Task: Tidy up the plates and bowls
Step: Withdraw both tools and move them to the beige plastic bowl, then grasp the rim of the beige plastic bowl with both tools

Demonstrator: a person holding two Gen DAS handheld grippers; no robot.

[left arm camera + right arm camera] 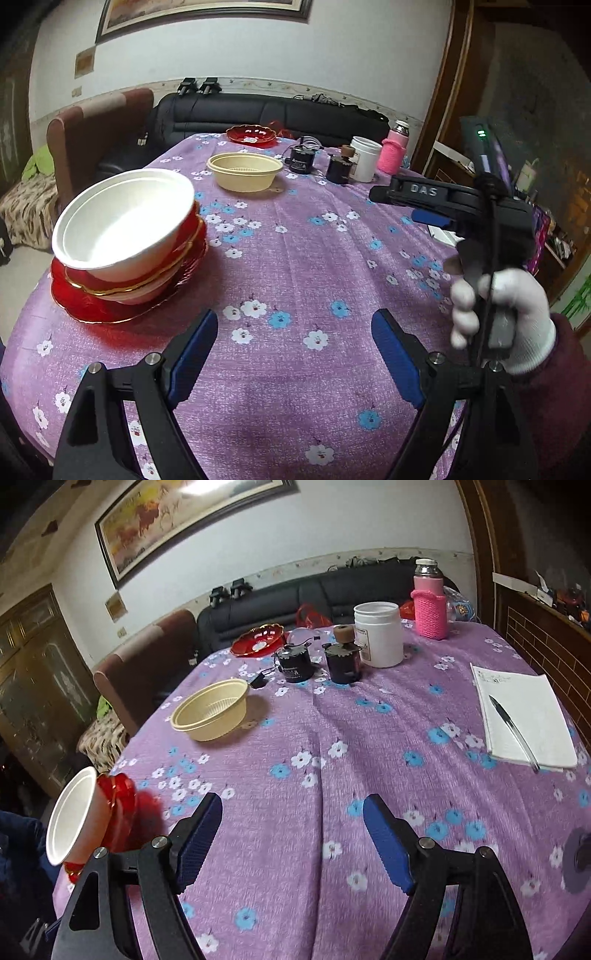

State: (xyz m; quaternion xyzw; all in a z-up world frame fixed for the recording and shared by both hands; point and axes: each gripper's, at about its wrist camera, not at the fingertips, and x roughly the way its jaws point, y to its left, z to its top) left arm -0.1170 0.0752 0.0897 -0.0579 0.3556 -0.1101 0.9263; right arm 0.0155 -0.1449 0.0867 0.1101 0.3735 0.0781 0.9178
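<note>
Both grippers hover empty, blue ribbed pads spread wide: left gripper (293, 354), right gripper (291, 834). Nearby, a smooth white bowl (122, 225) nests atop a red, gold-rimmed stack (110, 299), apparently gathered already. Farther off on the floral tablecloth (303, 258) wait a cream slotted basket bowl (243, 171) and a scalloped red plate (252, 135), likely next.

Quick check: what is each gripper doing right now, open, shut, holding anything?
Left gripper: open, holding nothing, above the tablecloth.
Right gripper: open, holding nothing, also above the tablecloth.
</note>
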